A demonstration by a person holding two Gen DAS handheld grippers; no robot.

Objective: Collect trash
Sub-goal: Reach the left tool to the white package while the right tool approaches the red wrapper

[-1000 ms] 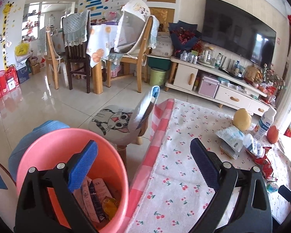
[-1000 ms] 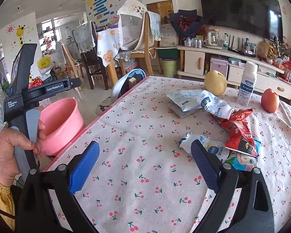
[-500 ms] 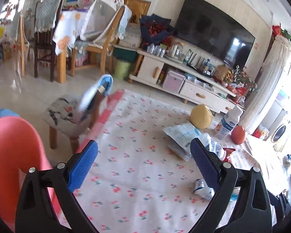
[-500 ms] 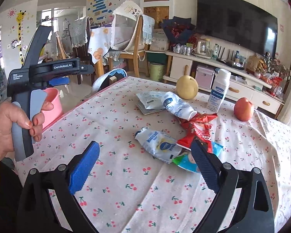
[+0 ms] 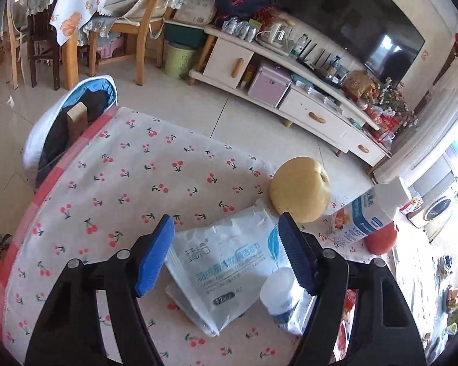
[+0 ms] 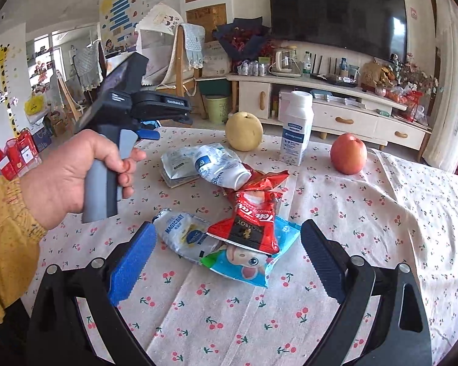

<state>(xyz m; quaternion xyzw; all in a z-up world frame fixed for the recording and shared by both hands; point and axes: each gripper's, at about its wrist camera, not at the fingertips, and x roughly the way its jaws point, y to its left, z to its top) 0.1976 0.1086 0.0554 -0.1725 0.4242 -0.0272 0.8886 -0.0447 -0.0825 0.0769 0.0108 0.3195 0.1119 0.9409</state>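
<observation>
The table (image 6: 366, 213) under its cherry-print cloth is carrying everything that matters here, and judging by the litter lying on it, the collecting looks well short of finished: no bin is showing in either current view, and no piece is being carried.

Largest of the trash is the white pouch (image 5: 229, 262) with blue print, lying flat between the pads of the left gripper (image 5: 226, 256). Those jaws are closing at this moment, but the pads are not yet pressing on the pouch, so nothing is being pinched. Just right of that claw's centre, against its right finger, a crumpled white bottle (image 5: 279, 292) is lying on the pouch's edge.

The right gripper (image 6: 226, 262) is hanging spread wide and empty over a second heap: a red snack bag (image 6: 253, 225) is lying just ahead of the gap, overlapping a blue cartoon wrapper (image 6: 253, 265) directly between the fingers, with a silver squeezed pouch (image 6: 183, 231) close ahead of the left finger.

Counting: five pieces of trash are showing, one of each kind, though something flat beneath the white pouch is too hidden to name.

Beyond both claws, three items are standing that are probably not trash: one white carton (image 6: 297, 128), one yellow pear (image 6: 244, 131) and one red apple (image 6: 348, 152).
</observation>
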